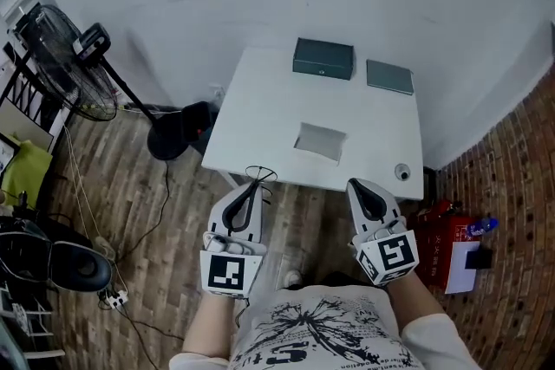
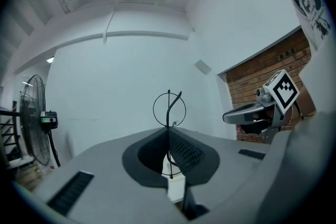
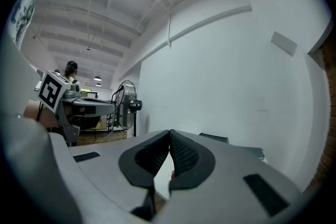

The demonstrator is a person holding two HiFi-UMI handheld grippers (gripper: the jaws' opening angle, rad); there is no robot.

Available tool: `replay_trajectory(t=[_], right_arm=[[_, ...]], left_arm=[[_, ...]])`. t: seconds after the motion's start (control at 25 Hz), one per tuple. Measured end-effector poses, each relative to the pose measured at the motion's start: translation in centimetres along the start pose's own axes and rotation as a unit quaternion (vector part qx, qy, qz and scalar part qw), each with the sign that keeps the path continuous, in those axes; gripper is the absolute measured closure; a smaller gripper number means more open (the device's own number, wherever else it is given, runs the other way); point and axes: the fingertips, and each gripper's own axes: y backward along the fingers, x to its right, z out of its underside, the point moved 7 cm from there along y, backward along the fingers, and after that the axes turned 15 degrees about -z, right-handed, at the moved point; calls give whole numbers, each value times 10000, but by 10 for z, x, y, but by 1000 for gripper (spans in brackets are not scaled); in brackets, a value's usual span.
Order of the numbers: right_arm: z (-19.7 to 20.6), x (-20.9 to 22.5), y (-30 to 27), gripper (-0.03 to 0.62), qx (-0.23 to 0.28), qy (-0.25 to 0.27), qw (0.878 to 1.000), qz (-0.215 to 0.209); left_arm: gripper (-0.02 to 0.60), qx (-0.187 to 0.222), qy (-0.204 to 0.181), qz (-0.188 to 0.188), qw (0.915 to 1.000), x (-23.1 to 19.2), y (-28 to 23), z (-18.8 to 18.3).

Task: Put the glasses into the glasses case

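Thin black wire-rimmed glasses [image 1: 259,176] stick out past the tip of my left gripper [image 1: 254,185], which is shut on them just short of the white table's [image 1: 260,117] near edge. In the left gripper view one round lens rim [image 2: 169,108] stands above the closed pads [image 2: 178,152]. A dark green glasses case [image 1: 323,59] sits closed at the table's far edge. My right gripper [image 1: 357,185] is shut with nothing in it, level with the left one; its pads [image 3: 181,152] meet in the right gripper view.
A flat grey-green panel [image 1: 389,76] lies right of the case, and a pale folded cloth [image 1: 320,140] rests mid-table. A small round object [image 1: 402,172] sits at the near right corner. A standing fan [image 1: 65,65] is at the left, red boxes [image 1: 447,243] on the floor at the right.
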Motion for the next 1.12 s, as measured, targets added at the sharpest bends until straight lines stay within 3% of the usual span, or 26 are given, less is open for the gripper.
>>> replay_trajectory(t=[0.4,0.6,0.76,0.88,1.12], right_arm=[[27,79,-50,579,-105,-262,9991,327],[45,142,-74,579,-215,-493,9972,518],[67,186,-92,579,-371,-710,9949,615],[86,208,-99,579,-539,-887,9925,646],[123,237,-112,579,-772,-1204,9873,696]], left_arm=[[568,-307,-212,546,9978,13,-106,41],[568,-704,-563,1074,9901,36,-179,63],[568,-1213,-1154,1735,9705,59,-231,94],[568,-1584,-1421,2247,9509,79,-256,128],[568,-2147,-2222,3203,8955,109,-290,189]])
